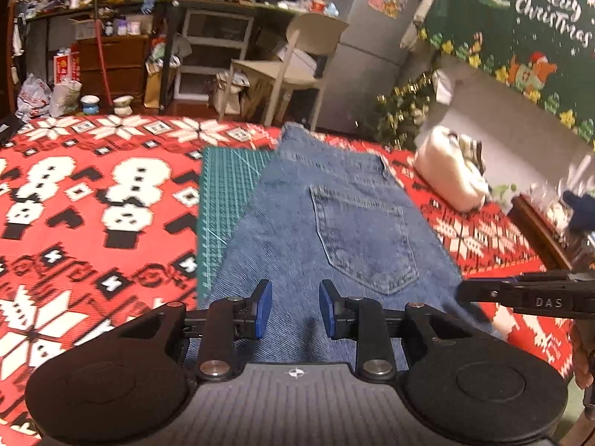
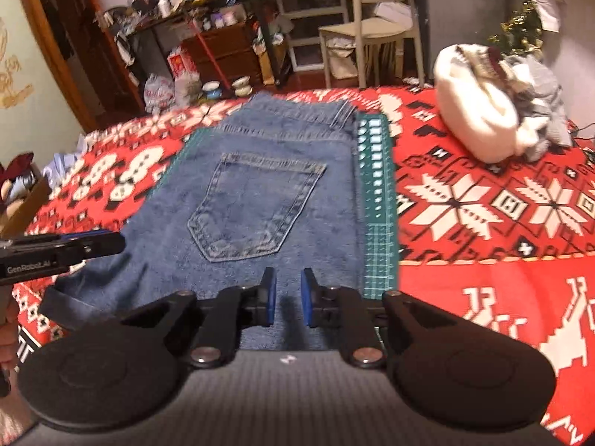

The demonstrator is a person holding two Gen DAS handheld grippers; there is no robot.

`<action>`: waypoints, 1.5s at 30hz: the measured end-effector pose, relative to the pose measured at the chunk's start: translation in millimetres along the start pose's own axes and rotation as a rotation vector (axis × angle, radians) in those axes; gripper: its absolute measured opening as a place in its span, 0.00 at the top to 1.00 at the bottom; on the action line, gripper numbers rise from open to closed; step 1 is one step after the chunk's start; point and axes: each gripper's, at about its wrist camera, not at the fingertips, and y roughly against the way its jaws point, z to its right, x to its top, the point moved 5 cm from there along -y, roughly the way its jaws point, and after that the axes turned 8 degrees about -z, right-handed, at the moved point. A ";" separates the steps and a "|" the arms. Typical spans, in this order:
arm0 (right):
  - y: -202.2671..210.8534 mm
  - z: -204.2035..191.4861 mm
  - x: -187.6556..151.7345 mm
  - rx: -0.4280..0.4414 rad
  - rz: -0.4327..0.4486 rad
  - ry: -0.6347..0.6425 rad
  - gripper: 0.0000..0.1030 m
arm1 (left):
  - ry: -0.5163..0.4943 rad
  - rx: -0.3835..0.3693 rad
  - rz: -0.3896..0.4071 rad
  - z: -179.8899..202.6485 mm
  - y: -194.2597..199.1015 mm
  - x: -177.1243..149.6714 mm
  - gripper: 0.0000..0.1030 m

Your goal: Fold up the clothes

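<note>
While the folded jeans (image 1: 334, 230) lie flat on the green cutting mat (image 1: 227, 193), both the left gripper (image 1: 295, 308) and right gripper (image 2: 288, 297) hover above the near denim, fingers spread, empty.

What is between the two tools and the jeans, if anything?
Nothing visible. The left tool and the right tool both hang open right over the jeans, which lie flat on the green mat. The white clothes pile sits off to the side.
</note>
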 end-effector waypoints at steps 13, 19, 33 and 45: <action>-12.4 -5.3 -17.2 -0.051 -0.102 0.047 0.88 | -0.056 0.088 -0.107 -0.8 -11.7 -18.2 0.75; -3.0 -2.2 -20.5 -0.064 -0.097 0.030 0.85 | -0.052 0.099 -0.100 -2.0 -0.4 -21.7 0.75; -6.0 -53.3 -12.2 0.059 -0.012 0.133 0.83 | -0.120 -0.060 -0.036 41.6 -5.7 -16.6 0.73; -22.7 -57.6 -25.0 0.000 -0.112 0.180 0.83 | -0.194 0.000 -0.111 44.0 -19.7 -32.3 0.72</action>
